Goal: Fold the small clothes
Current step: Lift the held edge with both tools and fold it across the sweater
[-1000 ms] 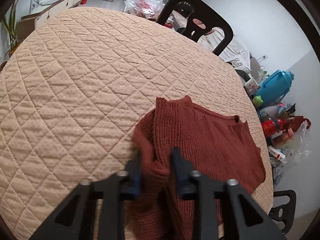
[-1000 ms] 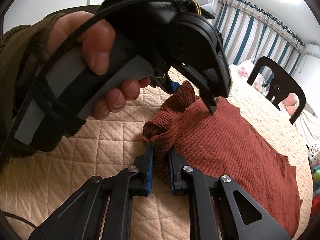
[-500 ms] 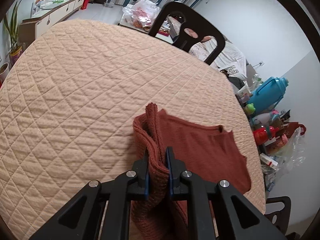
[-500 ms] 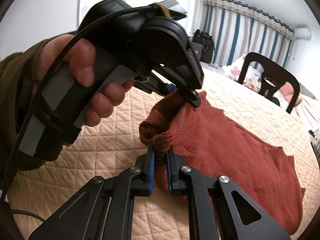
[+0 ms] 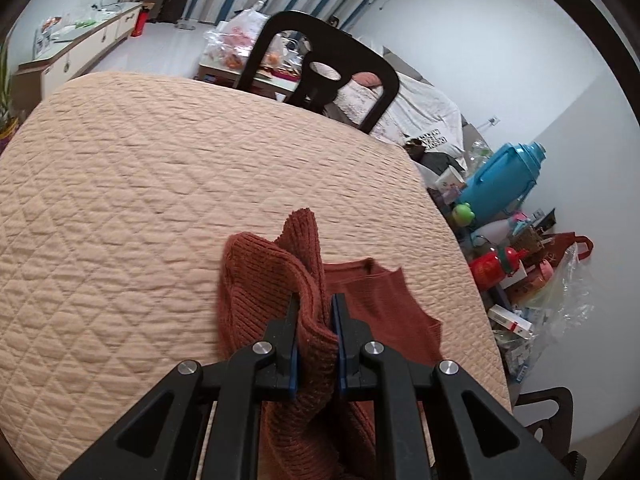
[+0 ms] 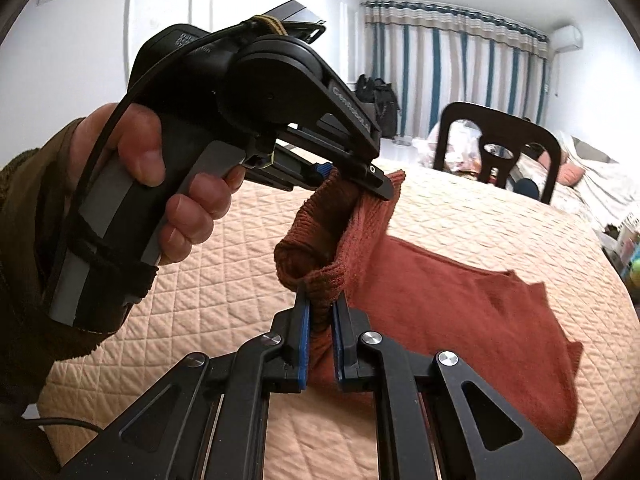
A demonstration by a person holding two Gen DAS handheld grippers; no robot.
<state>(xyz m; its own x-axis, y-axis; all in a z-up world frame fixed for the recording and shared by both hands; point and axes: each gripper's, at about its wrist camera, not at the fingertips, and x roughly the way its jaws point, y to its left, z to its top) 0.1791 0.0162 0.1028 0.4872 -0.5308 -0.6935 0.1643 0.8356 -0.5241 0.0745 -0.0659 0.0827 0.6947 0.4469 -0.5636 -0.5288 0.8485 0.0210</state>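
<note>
Left hand-held gripper (image 5: pixel 315 312) clenched on a bunched edge of the rust knit garment (image 6: pixel 460 304); right hand-held gripper (image 6: pixel 320 308) likewise clenched on a neighbouring fold of the same edge. Garment partly lifted: the gripped edge up off the quilted desk (image 5: pixel 140 200), close in front of both sets of fingers, the rest trailing flat ahead and to the right of the right hand-held gripper, near the desk's far edge. Seen from the right wrist, the left hand-held gripper (image 6: pixel 352 178) up and ahead, held in a hand (image 6: pixel 160 184) with a dark sleeve. Likely risks: thick ribbed knit slipping out of a narrow pinch if pulled hard; the two grips so close together that the edge sags or twists between them, giving a crooked fold; trailing cloth dragging on the quilt and bunching, or sliding off the desk's edge toward the clutter beside it. Count: one garment, two hand-held grippers, one desk, one dark chair (image 5: pixel 320 76) behind the desk, one blue jug (image 5: pixel 504 184) off to the right.
</note>
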